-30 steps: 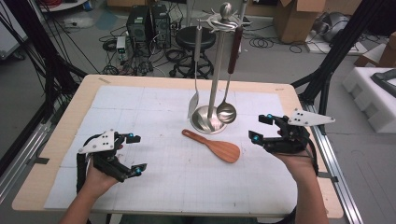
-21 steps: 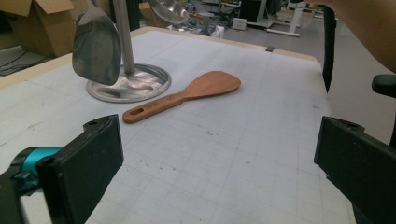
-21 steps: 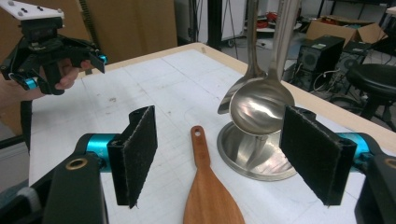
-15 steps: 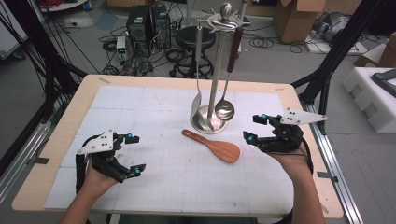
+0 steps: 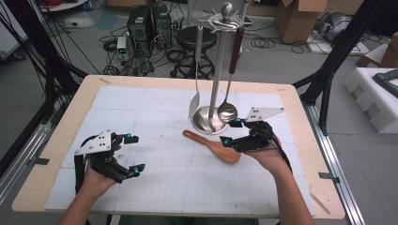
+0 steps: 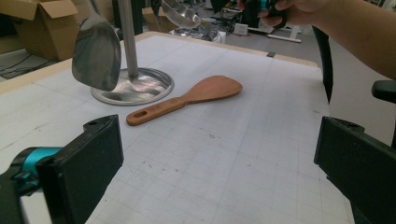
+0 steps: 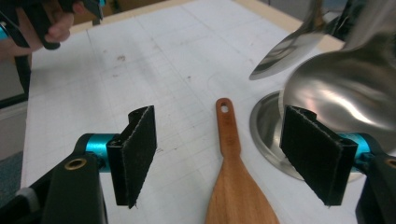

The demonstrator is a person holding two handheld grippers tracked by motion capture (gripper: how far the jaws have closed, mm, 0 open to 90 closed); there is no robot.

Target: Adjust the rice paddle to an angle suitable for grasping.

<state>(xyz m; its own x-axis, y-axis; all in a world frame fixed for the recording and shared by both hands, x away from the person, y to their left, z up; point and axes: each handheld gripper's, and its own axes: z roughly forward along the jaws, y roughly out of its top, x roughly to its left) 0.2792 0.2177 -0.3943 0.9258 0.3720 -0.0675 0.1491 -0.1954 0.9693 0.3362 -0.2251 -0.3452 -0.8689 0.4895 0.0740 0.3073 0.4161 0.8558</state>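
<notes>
since the earlier high view my right gripper [image 5: 230, 132] has slid in from the table's right side toward the wooden spatula [image 5: 213, 146] and now sits at its broad blade end, while my left gripper [image 5: 133, 153] has kept its place at the near left. from the high view the spatula lies flat on the white gridded mat [image 5: 155, 122], handle pointing toward the steel stand [image 5: 215, 70], just in front of its round base. a slotted turner [image 5: 195, 89] and a ladle [image 5: 228, 105] hang from the stand's top. both pairs of jaws stand apart with nothing in them

left gripper view: my own jaws are wide open and empty over bare mat. the spatula [image 6: 187, 99] lies ahead, near the stand's base [image 6: 133, 88], with the turner blade [image 6: 95, 51] hanging above it. my other hand [image 6: 299, 9] is at the top edge

right gripper view: my jaws stand open, one on each side of the spatula [image 7: 231, 172], which runs up between them without either pad touching it. its handle hole points away from me. the stand's base [image 7: 266, 126] is just to its right, the ladle bowl [image 7: 341, 84] close above that jaw
</notes>
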